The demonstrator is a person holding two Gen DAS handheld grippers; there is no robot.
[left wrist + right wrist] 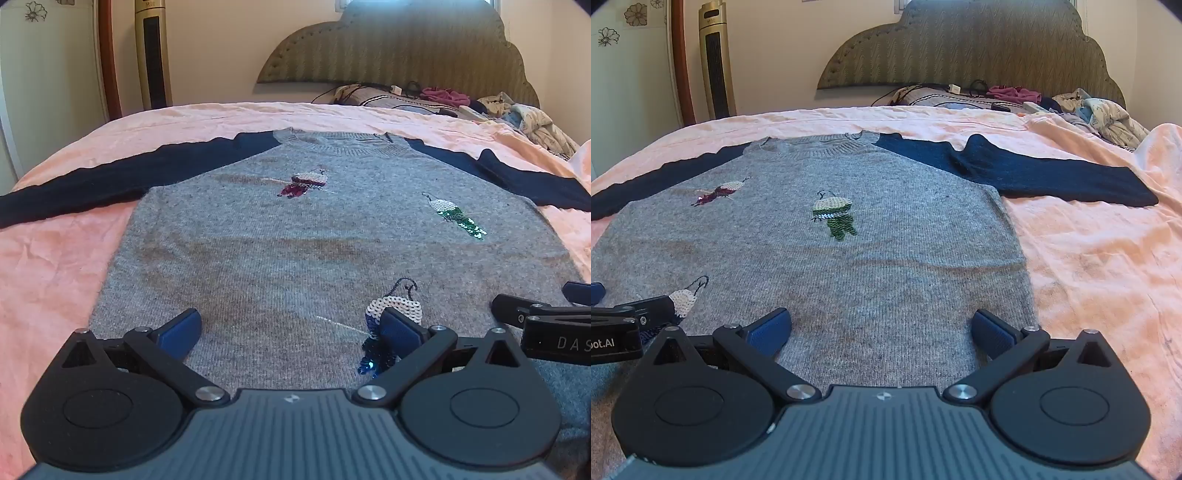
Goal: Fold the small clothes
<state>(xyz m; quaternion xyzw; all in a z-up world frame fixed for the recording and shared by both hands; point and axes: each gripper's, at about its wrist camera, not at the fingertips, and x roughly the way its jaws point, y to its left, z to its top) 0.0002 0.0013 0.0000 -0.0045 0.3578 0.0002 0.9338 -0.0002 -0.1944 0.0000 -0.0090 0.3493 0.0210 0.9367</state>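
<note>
A small grey knit sweater (295,236) (827,266) with navy sleeves and sequin patches lies flat on the pink bedspread, neck toward the headboard. Both sleeves are stretched out sideways, the left sleeve (92,184) and the right sleeve (1052,173). My left gripper (291,325) hovers over the lower hem area, open, blue pads wide apart with nothing between them. My right gripper (882,325) hovers beside it over the sweater's lower right part, open and empty too. Each gripper shows at the edge of the other's view, the right gripper (546,321) and the left gripper (620,321).
The pink bedspread (55,266) (1108,277) covers the bed. A padded headboard (399,48) stands at the far end, with a pile of clothes, a pillow and cables (1015,96) below it. A tall gold tower heater (153,51) stands by the left wall.
</note>
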